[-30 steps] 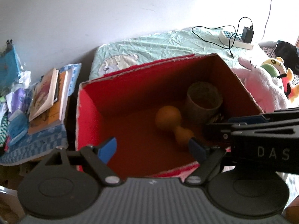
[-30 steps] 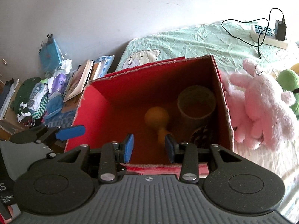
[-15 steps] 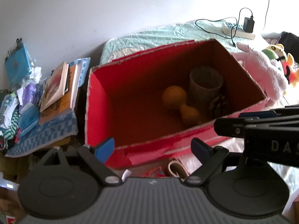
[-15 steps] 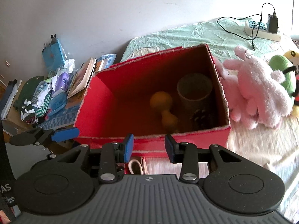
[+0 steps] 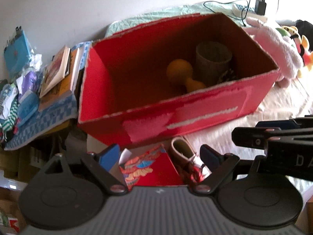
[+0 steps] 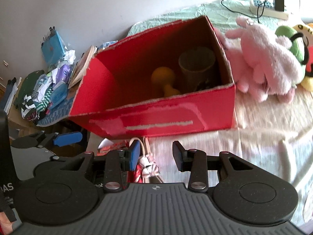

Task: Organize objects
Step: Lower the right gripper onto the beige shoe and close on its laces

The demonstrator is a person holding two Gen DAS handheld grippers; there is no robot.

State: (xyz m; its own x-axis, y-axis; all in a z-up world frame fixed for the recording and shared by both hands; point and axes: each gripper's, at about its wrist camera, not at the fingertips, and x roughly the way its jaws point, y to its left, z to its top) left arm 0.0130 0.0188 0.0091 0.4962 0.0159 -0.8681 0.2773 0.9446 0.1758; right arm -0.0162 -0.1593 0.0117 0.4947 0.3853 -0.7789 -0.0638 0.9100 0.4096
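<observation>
The small brown shoe (image 5: pixel 183 154) lies just before the red cardboard box (image 5: pixel 195 115), between the left tool's (image 5: pixel 159 155) wide-apart jaws; the right tool (image 6: pixel 156 154) gapes empty alongside.

Black left claw (image 5: pixel 160 157) with blue pads, silver screws.

Bed with crumpled cream sheet (image 6: pixel 270 137) carries open red cardboard box (image 6: pixel 176 117). Fluffy pink plush rabbit (image 6: pixel 264 58) touches box's right wall. White power strip (image 6: pixel 268 9) near the wall.
</observation>
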